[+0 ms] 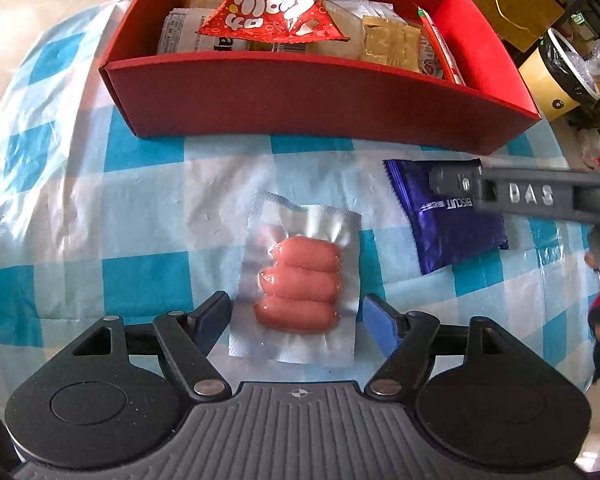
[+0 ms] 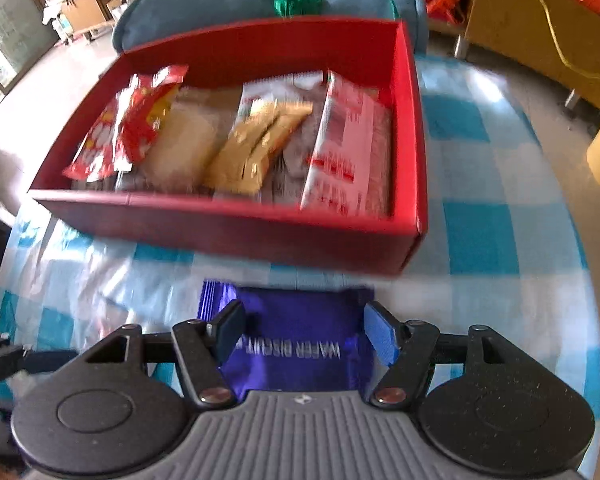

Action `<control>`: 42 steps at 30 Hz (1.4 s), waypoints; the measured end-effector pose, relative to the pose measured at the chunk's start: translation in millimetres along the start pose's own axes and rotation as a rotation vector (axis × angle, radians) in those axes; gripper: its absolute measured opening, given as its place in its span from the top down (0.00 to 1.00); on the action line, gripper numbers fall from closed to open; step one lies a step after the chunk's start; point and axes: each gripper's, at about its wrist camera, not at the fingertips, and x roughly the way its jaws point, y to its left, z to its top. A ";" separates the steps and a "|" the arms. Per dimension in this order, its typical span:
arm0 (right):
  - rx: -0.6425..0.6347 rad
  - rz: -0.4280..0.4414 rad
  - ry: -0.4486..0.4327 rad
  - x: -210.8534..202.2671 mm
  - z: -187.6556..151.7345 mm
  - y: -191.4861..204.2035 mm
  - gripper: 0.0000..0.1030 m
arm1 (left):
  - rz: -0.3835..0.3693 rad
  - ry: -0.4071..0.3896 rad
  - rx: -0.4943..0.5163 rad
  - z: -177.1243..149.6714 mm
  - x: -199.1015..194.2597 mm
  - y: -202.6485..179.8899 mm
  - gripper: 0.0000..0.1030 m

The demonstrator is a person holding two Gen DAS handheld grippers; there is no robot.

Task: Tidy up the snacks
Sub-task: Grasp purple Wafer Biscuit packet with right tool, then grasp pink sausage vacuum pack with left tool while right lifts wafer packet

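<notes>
A clear vacuum pack of three pink sausages (image 1: 300,280) lies on the blue-and-white checked cloth, between the fingers of my open left gripper (image 1: 298,320). A purple wafer biscuit packet (image 1: 448,224) lies to its right; the right gripper's finger (image 1: 456,180) reaches over it. In the right wrist view my right gripper (image 2: 306,336) is open with the purple packet (image 2: 300,328) between its fingers, not clamped. The red box (image 1: 320,100) behind holds several snack packs, a red bag (image 1: 276,4) on top. The box shows in the right wrist view too (image 2: 236,232).
The checked cloth (image 1: 120,200) covers a round table whose edge curves off left and right. A yellow bin (image 1: 552,76) with a black liner and cardboard clutter stand beyond the right edge. A teal cushion (image 2: 228,4) lies behind the box.
</notes>
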 end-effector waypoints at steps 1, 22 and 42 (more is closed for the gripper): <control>0.016 0.016 0.019 -1.2 -5.0 -1.4 0.40 | 0.001 0.000 0.003 0.6 0.2 -0.6 0.24; -0.473 0.059 0.118 0.1 -8.6 41.1 0.31 | -0.045 0.010 0.008 -2.5 -0.7 4.3 0.20; -0.387 -0.002 0.048 20.1 -17.0 45.9 0.03 | -0.051 0.046 0.035 -1.1 0.8 10.1 0.14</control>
